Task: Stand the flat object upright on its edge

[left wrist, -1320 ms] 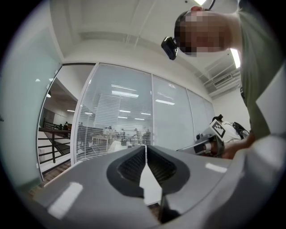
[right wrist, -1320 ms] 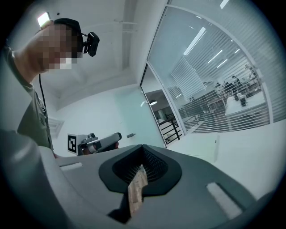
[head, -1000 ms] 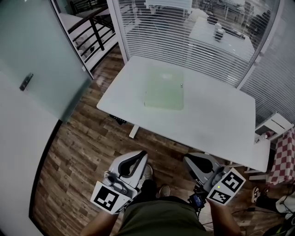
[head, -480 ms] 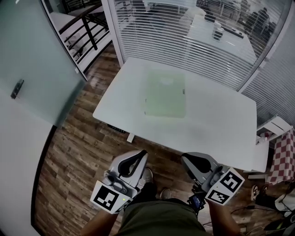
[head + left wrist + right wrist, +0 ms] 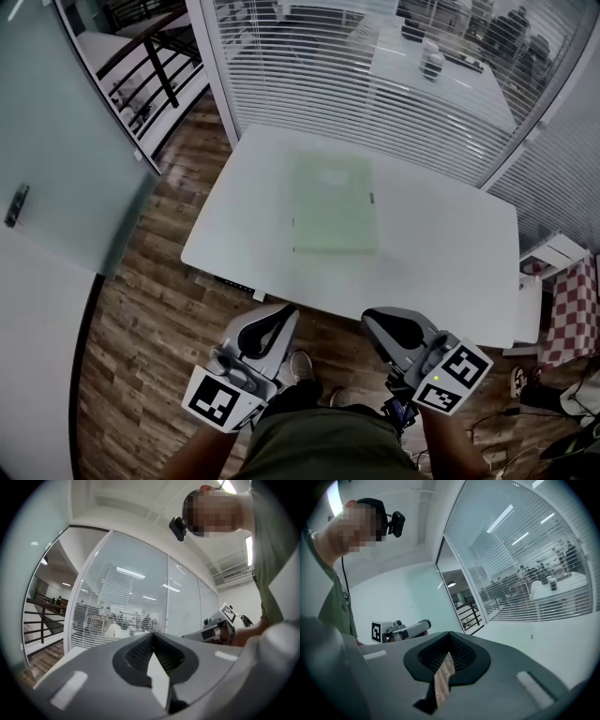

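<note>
- Left gripper [image 5: 274,323] and right gripper [image 5: 382,326]: both are held low at the person's waist, short of the table's near edge. Each pair of jaws is pressed together with nothing between them.
- Board [image 5: 335,204]: pale green, thin and rectangular. It lies flat on the white table [image 5: 450,253], well ahead of both jaws and roughly between their lines. Its long sides run away from the jaws.
- Handling (a judgement only): it looks stiff and light, with a smooth face. It is likely to skate on the tabletop if nudged at an edge. Lying flush, it shows no gap for a pad to slip under.
- Where to take hold: probably a long side edge or the near short edge. One gripper tips the rim up or braces the far side, and the other pinches the raised edge. The edge is thin, so the base will be narrow once upright and it may topple.
- Dark mark [image 5: 372,197] at the board's right edge: too small to tell what it is.
- In the way: nothing lies between the jaws and the board, and nothing else shows on the table.
- Around: a glass wall [image 5: 375,84] with blinds stands beyond the table, far ahead of the jaws. A frosted door [image 5: 66,159] is well left of the left jaws. A white stand [image 5: 553,258] and a checked cloth [image 5: 572,319] are well right of the right jaws.
</note>
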A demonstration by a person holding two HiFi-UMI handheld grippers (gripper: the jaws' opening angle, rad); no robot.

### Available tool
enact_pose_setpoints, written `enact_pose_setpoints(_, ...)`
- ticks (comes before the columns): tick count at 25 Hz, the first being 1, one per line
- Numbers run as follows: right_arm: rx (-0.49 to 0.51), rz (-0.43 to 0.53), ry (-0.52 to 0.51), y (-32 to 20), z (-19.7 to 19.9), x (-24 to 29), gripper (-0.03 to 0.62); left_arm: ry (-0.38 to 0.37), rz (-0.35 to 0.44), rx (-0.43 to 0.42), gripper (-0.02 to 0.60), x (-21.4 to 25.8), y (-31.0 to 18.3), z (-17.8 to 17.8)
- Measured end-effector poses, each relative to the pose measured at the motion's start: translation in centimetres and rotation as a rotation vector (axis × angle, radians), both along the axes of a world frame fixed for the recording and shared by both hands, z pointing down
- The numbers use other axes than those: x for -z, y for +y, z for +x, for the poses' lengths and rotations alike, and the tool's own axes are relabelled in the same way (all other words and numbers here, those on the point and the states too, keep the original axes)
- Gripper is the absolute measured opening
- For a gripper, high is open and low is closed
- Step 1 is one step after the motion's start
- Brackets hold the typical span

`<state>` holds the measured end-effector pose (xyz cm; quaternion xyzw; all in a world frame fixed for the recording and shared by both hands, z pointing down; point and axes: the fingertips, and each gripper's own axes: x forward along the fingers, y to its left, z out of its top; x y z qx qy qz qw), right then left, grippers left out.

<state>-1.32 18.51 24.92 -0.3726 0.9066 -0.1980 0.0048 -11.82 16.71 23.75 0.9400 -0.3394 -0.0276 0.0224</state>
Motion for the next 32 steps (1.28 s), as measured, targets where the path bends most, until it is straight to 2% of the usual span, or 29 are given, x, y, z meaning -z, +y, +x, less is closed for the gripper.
enact_pose_setpoints(11, -0.05, 0.01, 0.019, -4.2, -2.2, 0.6, 0.011, -0.002, 0.004, -0.031, 0.0, 0.3, -4.5, -2.8)
enact_pose_setpoints(18, -0.045, 0.001, 0.029, -5.5, -3.7, 0.6, 0.011, 0.004, 0.001, -0.029, 0.0, 0.1, -5.8, -4.1)
enact_pose_setpoints(32, -0.019, -0.007, 0.033, -8.7, -4.0, 0.0, 0.011, -0.006, -0.021, -0.015, 0.0, -1.4, -8.6, -4.0)
